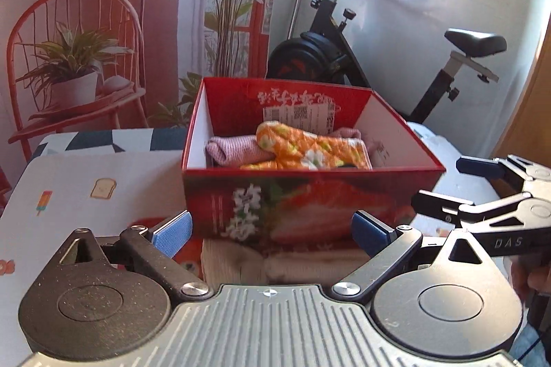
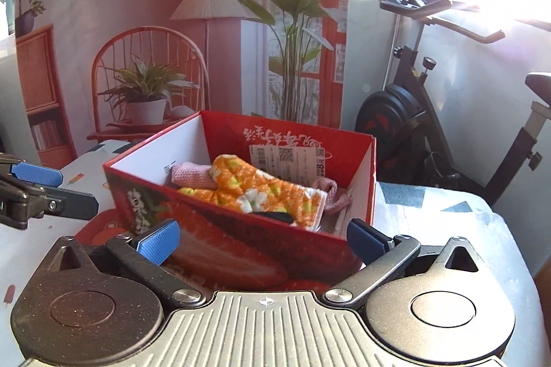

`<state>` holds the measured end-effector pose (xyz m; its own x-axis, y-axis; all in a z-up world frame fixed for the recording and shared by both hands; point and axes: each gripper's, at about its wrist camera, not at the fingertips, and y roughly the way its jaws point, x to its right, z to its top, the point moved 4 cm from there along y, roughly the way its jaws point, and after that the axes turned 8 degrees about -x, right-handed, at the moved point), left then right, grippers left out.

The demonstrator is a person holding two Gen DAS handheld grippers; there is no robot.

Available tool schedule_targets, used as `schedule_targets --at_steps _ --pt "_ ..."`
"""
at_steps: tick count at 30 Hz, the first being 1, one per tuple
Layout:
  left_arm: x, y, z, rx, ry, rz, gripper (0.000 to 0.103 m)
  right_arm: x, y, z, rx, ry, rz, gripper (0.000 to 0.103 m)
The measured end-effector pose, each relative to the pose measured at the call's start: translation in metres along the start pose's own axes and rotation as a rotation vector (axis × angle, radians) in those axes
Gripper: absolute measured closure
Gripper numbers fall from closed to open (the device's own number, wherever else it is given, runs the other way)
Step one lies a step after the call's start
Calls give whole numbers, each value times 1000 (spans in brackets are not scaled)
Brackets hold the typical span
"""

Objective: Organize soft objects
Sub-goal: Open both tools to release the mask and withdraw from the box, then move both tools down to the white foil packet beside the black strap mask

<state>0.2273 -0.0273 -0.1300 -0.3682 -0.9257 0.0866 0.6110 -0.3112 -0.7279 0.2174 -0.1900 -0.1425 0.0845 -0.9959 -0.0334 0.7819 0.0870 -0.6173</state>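
Soft things fill one red cardboard box with glossy printed sides: one quilted orange floral oven mitt lying over one rolled pink knitted cloth. One ribbed cream cloth lies folded on the table just before the box. Both the left gripper and right gripper stand spread wide, holding nothing, blue ridged pads flanking the box's near wall.
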Motion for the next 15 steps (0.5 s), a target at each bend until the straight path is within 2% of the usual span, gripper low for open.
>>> schedule_targets --at_steps 3,7,12,15 --pt "5 -9 -34 -62 23 6 3 -10 -14 -26 -30 -7 34 1" --pt "2 -17 -76 -125 -15 -10 3 -23 -23 -67 -110 0 66 1" --pt "4 -12 -113 -208 -29 -32 3 -35 -28 -113 -199 13 69 1" --pt "3 -6 -124 -253 -52 -35 4 -35 -29 -126 -237 45 79 1"
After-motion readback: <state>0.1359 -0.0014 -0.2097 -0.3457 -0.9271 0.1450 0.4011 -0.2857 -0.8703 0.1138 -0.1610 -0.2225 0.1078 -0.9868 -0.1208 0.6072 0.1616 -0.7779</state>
